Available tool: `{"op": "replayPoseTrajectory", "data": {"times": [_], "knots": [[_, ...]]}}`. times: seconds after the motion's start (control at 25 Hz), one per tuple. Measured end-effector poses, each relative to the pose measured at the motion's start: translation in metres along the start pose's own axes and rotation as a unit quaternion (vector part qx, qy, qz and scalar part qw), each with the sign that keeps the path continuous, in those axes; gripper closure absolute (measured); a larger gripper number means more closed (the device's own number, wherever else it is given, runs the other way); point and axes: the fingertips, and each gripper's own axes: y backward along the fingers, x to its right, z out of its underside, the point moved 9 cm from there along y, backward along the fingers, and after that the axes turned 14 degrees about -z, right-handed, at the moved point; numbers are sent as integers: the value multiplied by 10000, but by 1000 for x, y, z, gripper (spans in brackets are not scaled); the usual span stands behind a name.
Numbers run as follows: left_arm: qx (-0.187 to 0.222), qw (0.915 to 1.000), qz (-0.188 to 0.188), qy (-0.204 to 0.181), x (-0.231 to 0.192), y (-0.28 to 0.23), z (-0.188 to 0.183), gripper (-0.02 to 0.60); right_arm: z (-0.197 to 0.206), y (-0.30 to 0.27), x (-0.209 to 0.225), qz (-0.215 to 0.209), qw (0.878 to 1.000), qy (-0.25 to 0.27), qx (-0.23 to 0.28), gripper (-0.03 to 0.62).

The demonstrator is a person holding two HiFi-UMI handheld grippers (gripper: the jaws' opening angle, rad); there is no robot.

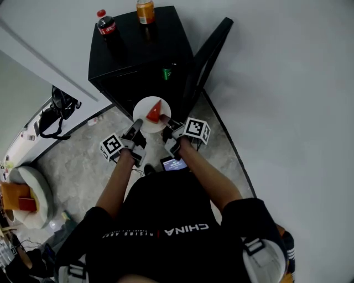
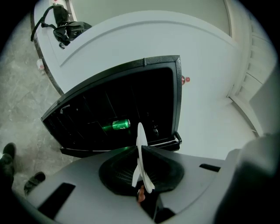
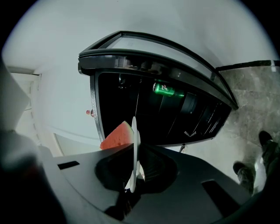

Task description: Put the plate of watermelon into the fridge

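Observation:
A white plate [image 1: 145, 117] carries a red watermelon wedge [image 1: 153, 111] just in front of the open black mini fridge [image 1: 138, 61]. My left gripper [image 1: 136, 128] is shut on the plate's near-left rim, and my right gripper [image 1: 165, 122] is shut on its near-right rim. The left gripper view shows the plate [image 2: 141, 148] edge-on between the jaws of that gripper [image 2: 141, 169]. Seen from the right gripper [image 3: 132, 170], the plate [image 3: 134, 144] is also edge-on, with the watermelon [image 3: 117, 136] to its left. A green can [image 2: 117, 125] lies inside the fridge.
The fridge door [image 1: 209, 52] stands open to the right, against the white wall. A cola bottle [image 1: 105, 23] and an orange bottle [image 1: 145, 11] stand on the fridge top. A black bag [image 1: 55, 113] lies on a white ledge at left. A round cushion [image 1: 30, 193] sits on the floor.

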Motion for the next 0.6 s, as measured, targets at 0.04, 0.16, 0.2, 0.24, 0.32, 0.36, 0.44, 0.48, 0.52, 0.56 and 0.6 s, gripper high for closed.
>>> {"op": "replayPoseTrajectory", "data": {"times": [0.04,0.16,0.2,0.24,0.32,0.36,0.44,0.48,0.52,0.56,0.6], "knots": [[-10,10000,5,7,-1,0,-3,548,1,-3,-1,5,10000,11,12,565],[-22,10000,9,4,-2,0,-11,548,2,-11,-2,24,10000,41,28,565],[-27,10000,19,0,-2,0,-14,548,2,-13,-2,26,10000,59,29,565],[-36,10000,31,9,-3,0,-15,548,2,-14,-2,38,10000,85,26,565],[-49,10000,29,48,-5,1,-16,548,3,-16,0,69,9999,94,21,565],[-48,10000,17,52,-5,1,-17,548,4,-16,0,77,9999,77,20,565],[-49,10000,-4,45,-6,1,-18,548,4,-17,1,82,10000,47,23,565],[-54,10000,-17,54,-6,0,-19,548,3,-18,2,89,9999,38,24,565],[-58,10000,-32,73,-7,-1,-19,548,3,-19,3,103,9999,29,20,565],[-61,9999,-58,90,-8,-1,-19,548,2,-19,4,115,9999,5,18,565],[-62,9999,-106,99,-9,-2,-19,548,2,-20,5,120,9999,-25,19,565]]}}
